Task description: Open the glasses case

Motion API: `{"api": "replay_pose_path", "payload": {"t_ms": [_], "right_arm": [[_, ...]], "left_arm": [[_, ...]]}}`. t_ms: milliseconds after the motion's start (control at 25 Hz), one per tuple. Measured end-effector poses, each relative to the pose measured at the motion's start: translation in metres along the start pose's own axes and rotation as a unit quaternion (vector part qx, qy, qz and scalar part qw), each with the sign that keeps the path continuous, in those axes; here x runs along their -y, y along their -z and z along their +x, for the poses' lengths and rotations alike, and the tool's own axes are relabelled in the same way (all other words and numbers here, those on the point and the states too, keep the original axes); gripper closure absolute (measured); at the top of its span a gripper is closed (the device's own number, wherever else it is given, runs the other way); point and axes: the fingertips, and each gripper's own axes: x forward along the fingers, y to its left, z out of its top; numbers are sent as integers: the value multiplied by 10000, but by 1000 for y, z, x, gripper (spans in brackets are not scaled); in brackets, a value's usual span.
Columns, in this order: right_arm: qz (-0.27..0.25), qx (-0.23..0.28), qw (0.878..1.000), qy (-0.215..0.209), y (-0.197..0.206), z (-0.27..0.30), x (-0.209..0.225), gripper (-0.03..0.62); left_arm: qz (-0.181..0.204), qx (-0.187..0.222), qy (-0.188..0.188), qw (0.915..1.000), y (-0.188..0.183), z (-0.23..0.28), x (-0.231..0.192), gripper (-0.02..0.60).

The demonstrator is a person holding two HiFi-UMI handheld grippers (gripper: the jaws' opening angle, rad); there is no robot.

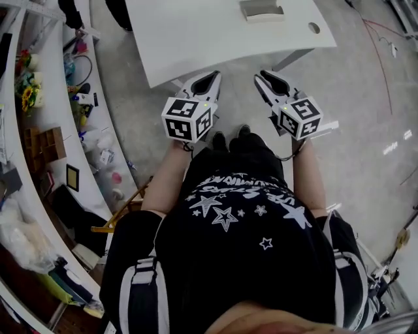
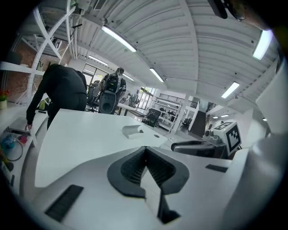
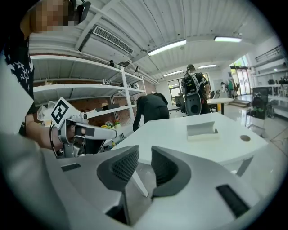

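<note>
White table in a workshop hall, stood directly before the person. Item: glasses case — grey, oblong, lying flat well in from the near edge, close to a round cable hole and well apart from both tools. Whether its lid sat closed could not be told at that range.

Judged handling: probably a light, stiff shell with a smooth skin, liable to skate on the bare top. It would best be pinned by the base with one tool while the other took the lid's long front lip, opposite the hinge.

Left gripper: jaws together, nothing between them. Right gripper: jaws a narrow slot apart, empty. Both were held short of the table's near edge, over the floor, pointed toward the case.

Surroundings — cluttered shelving at the left; two other people beyond the table, one bent over.
</note>
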Motion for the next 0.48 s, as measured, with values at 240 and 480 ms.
{"api": "replay_pose_path", "payload": {"t_ms": [240, 480], "right_arm": [[187, 54, 9998, -47, 15, -12, -8, 499], [207, 50, 9997, -124, 31, -52, -30, 501]], "left_arm": [[-19, -8, 37, 10000, 11, -4, 15, 569], [46, 42, 23, 10000, 17, -18, 50, 569]]}}
